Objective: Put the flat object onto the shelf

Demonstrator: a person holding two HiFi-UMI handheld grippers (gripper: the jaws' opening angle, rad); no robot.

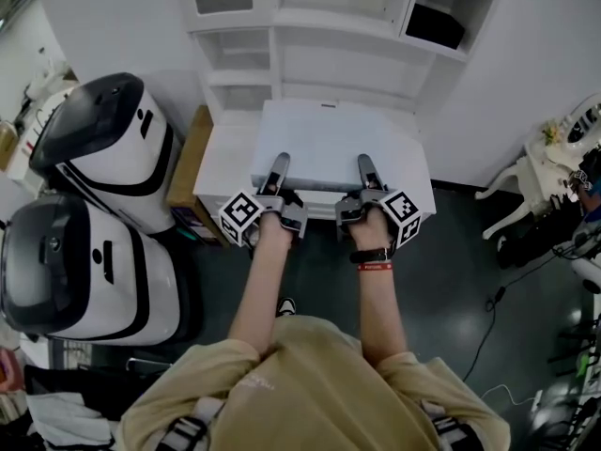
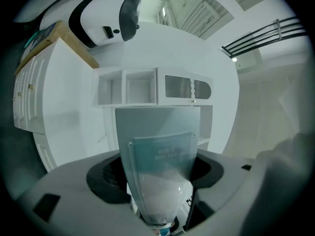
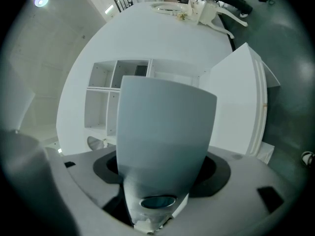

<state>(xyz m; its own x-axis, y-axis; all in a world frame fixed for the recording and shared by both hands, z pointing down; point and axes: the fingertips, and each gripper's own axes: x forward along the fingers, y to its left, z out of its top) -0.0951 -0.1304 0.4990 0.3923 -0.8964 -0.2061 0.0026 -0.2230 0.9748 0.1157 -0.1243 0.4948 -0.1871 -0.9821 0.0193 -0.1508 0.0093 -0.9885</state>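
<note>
Currently holds the flat white board roughly level, just in front of the open white shelf unit and over a low white cabinet, not yet on any shelf. Grips the board's near edge with both tools: left gripper toward the left end, right gripper toward the right end, each with jaws part-way apart and clamped on the board, upper jaw lying flat along its top face. Stands with two black-and-white machines close by on the left.
</note>
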